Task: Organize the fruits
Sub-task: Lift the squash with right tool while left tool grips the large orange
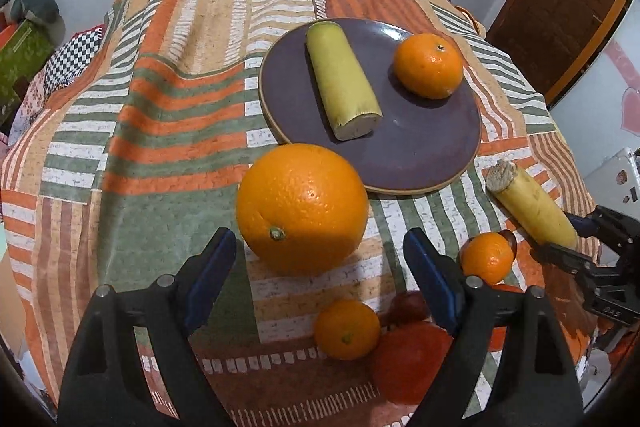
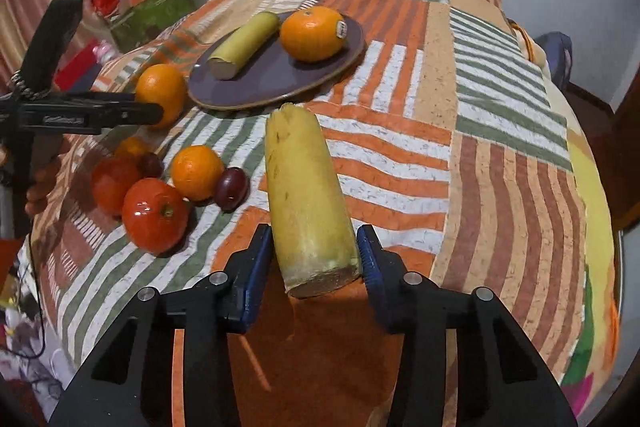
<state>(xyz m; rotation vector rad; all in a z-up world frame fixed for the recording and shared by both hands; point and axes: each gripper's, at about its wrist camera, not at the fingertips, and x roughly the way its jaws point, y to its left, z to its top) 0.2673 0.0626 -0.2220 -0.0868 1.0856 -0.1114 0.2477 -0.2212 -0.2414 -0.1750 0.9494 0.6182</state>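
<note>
Right gripper (image 2: 316,263): blue pads bear on both flanks of the cut banana piece (image 2: 308,203), near its flat cut end; the torn end points away toward 12 o'clock in the right wrist view. Whether the piece is lifted clear of the patchwork cloth (image 2: 420,147) I cannot tell from this angle. Banana flesh is soft under a thin skin, light, easily bruised; the hold should stay gentle and across the thickest part, as it is now, since a hold nearer the torn tip would crush it. Left gripper (image 1: 320,259): jaws wide, nothing in them, pads either side of the near face of the large orange (image 1: 302,207) but not touching it. The orange is heavy for its size, firm, round, with a dimpled rind that gives fair friction; it should be taken across its widest girth, or it will likely squirt out forward. The purple plate (image 1: 420,155), at 1 o'clock from the large orange in the left wrist view, already carries another banana piece (image 1: 344,79) and a mandarin (image 1: 428,65). Loose on the cloth at 5 o'clock from the large orange: two small mandarins (image 1: 346,329), tomatoes (image 2: 154,215) (thin-skinned, squashy) and a dark grape or plum (image 2: 231,187), smooth and probably slippery.
</note>
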